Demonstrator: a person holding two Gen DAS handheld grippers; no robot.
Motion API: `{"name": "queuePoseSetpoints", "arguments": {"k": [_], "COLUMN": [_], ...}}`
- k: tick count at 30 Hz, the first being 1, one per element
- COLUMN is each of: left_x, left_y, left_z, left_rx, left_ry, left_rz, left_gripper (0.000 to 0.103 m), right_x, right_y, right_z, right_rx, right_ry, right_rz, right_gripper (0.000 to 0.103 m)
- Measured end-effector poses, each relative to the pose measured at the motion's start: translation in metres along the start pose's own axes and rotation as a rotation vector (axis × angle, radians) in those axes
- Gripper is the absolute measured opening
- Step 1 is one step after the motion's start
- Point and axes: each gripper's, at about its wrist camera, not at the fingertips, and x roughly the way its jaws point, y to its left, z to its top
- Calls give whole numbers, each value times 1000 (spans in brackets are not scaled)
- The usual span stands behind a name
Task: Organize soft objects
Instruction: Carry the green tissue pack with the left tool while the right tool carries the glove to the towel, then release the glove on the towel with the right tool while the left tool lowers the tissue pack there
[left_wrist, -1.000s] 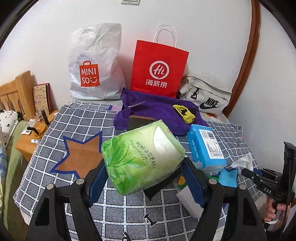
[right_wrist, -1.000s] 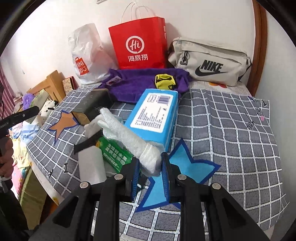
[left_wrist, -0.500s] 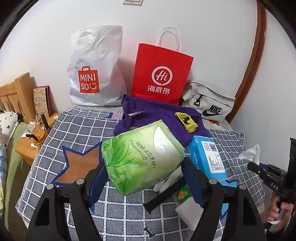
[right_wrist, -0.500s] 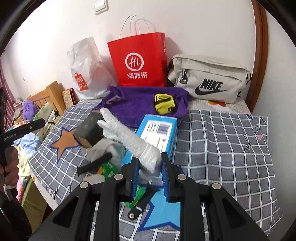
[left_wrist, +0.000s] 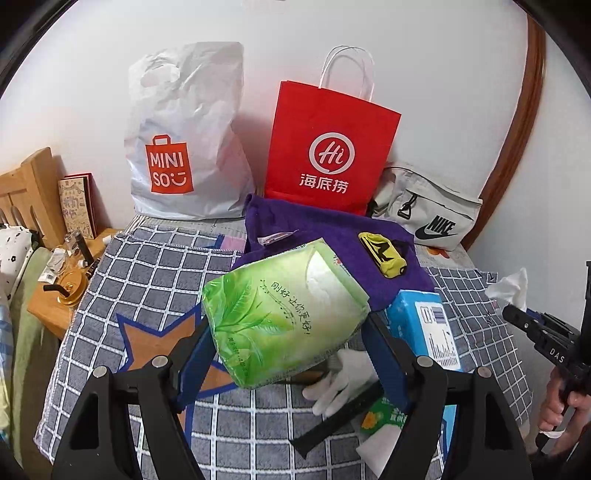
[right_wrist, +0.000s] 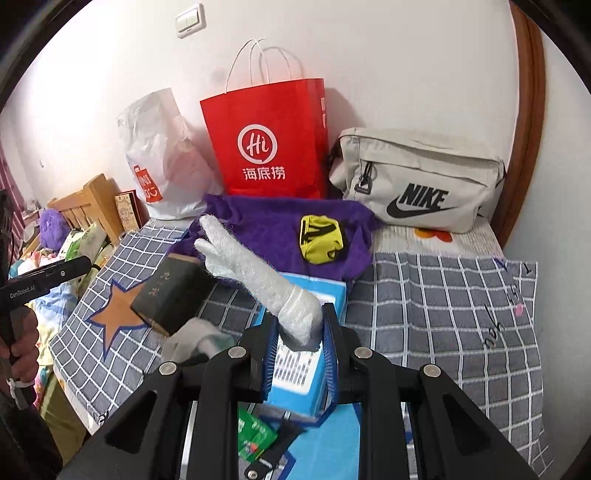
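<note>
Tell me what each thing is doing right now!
Left gripper: shut on the soft green tissue pack, lifted off the bed.
Right gripper: shut on the fuzzy white glove by its cuff.
Red paper bag: upright against the wall.
Beige Nike bag: zipped shut.
Purple towel: rumpled, yellow pouch on it.

White bag (left_wrist: 184, 136) reads MINISO; pouch (right_wrist: 417, 181), NIKE.

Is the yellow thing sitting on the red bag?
No, the yellow pouch lies on the purple towel, in front of the red bag.
</note>
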Motion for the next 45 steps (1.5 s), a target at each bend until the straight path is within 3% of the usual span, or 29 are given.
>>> {"name": "queuePoseSetpoints", "arguments": {"k": [28, 37, 45], "left_x": [119, 156, 187], "left_y": [0, 4, 8], "left_z": [67, 77, 82], "left_rx": [-22, -17, -35], "left_ry": [117, 165, 204], "left_rz": [5, 8, 14], "left_gripper": [77, 77, 77], "right_x": [119, 162, 195], "right_y": [-38, -34, -31], "right_z": [88, 87, 74], "right_rx": [22, -3, -26], "right_ry": [43, 116, 231], "right_rz": [18, 56, 94], "right_gripper": [23, 23, 23]}}
